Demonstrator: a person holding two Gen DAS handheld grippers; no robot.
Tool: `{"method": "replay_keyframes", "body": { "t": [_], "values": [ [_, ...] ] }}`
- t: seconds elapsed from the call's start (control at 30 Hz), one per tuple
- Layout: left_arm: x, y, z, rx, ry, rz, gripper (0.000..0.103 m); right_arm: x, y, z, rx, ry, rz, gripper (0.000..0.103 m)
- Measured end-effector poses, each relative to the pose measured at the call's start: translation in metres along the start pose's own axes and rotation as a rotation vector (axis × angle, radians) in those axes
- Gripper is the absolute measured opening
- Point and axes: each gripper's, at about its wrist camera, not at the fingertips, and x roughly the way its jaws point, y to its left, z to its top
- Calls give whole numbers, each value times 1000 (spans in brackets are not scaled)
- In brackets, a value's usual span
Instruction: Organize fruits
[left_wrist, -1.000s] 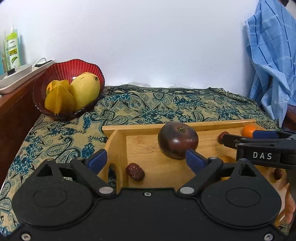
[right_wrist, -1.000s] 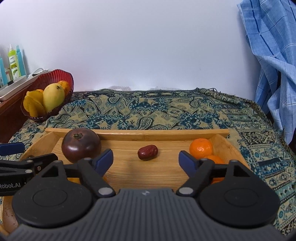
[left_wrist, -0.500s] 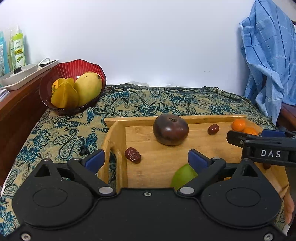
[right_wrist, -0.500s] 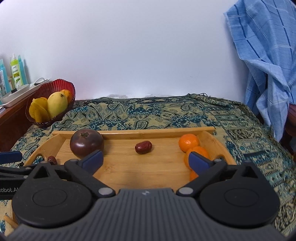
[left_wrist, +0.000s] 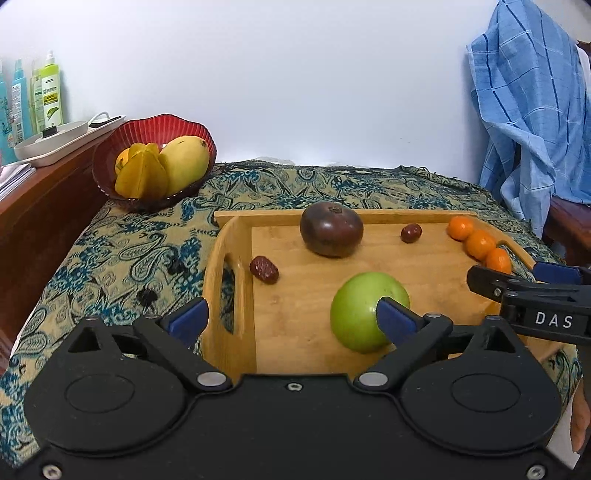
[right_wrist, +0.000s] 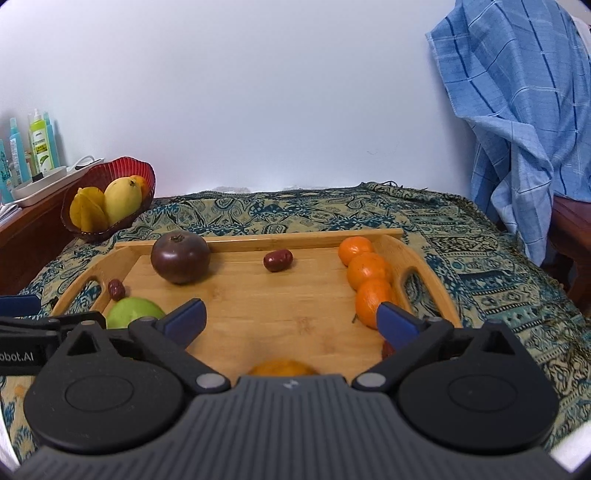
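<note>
- Both grippers spread, holding nothing: left gripper (left_wrist: 291, 317) over the tray's left end, right gripper (right_wrist: 291, 317) over its near middle.
- Wooden tray (right_wrist: 258, 317) on the patterned tabletop: green apple (left_wrist: 365, 314) nearest, three tangerines (right_wrist: 369, 273) lined up at right, dates (left_wrist: 264, 269) scattered, dark round fruit (left_wrist: 331, 229) at back.
- Red bowl (left_wrist: 110, 162) far left holds mango and starfruit.
- Judgement: early-to-mid; tangerines grouped, dates and big fruits unsorted.

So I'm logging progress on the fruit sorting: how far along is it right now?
Looks partly done: three oranges sit in a row along the wooden tray edge, and the red bowl already holds fruit. In hand: nothing; left gripper and right gripper are both open. Left loose: green apple, dark purple fruit, scattered red dates.
</note>
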Motion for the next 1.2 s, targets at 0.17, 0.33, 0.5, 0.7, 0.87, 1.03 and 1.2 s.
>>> {"method": "replay_keyframes", "body": {
  "t": [0.17, 0.33, 0.5, 0.7, 0.87, 1.03, 1.2],
  "values": [
    [-11, 2, -11, -16, 1, -6, 99, -16, -1, -12, -3, -22, -4, 103],
    [-20, 2, -24, -21, 2, -4, 99, -31, -3, -27, 1, -39, -2, 103],
    [-29, 0, -39, -19, 18, -7, 99, -46, -4, -41, -15, -60, -14, 103],
    [-38, -3, -58, -27, 35, -9, 100, -59, -8, -58, 1, -62, -9, 103],
    [-48, -9, -75, 14, 30, 7, 102, -69, -8, -69, -13, -66, -22, 103],
    [-52, -7, -84, -20, 55, -9, 102, -77, -8, -79, 5, -64, -14, 103],
    [-52, -6, -91, -34, 78, -17, 102, -78, -6, -86, -6, -48, -25, 103]
  ]
}}
